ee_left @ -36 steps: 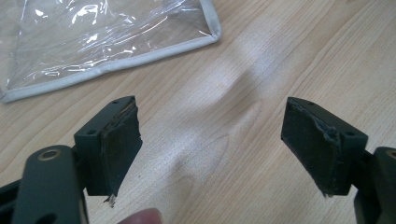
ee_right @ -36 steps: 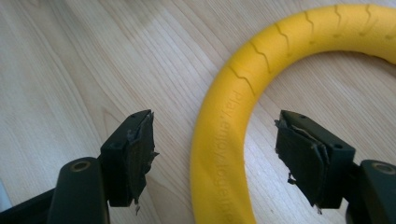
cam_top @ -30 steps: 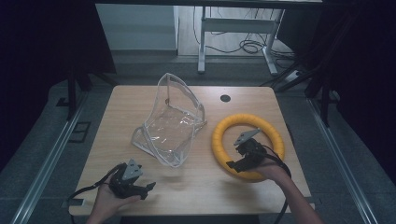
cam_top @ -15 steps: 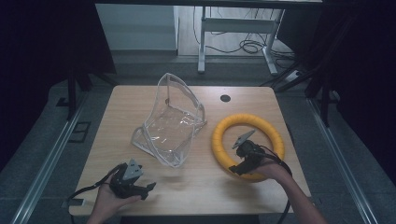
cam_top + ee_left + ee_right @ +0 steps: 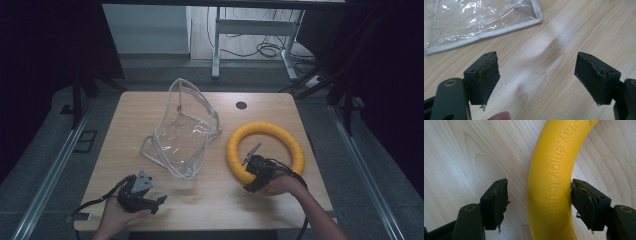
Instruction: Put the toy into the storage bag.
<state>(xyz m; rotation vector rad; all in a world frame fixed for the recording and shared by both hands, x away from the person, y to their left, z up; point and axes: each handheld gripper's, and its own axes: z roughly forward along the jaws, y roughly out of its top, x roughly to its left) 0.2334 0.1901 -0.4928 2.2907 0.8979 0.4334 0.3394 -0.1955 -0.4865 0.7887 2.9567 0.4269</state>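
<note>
Right hand-held gripper [image 5: 539, 202]: jaws apart, straddling yellow ring [image 5: 551, 182]; embossed lettering legible here.
Ring [image 5: 265, 150]: flat on worktop [image 5: 210, 200], right side.
Left hand-held gripper [image 5: 536, 80]: jaws apart, empty, near clear bag [image 5: 479, 22].

Your yellow ring [image 5: 265, 152] lies flat on the table, at three o'clock from the clear bag [image 5: 182, 132].

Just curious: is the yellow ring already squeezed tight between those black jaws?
No, the yellow ring sits between open jaws, with a clear gap beside one jaw.
</note>
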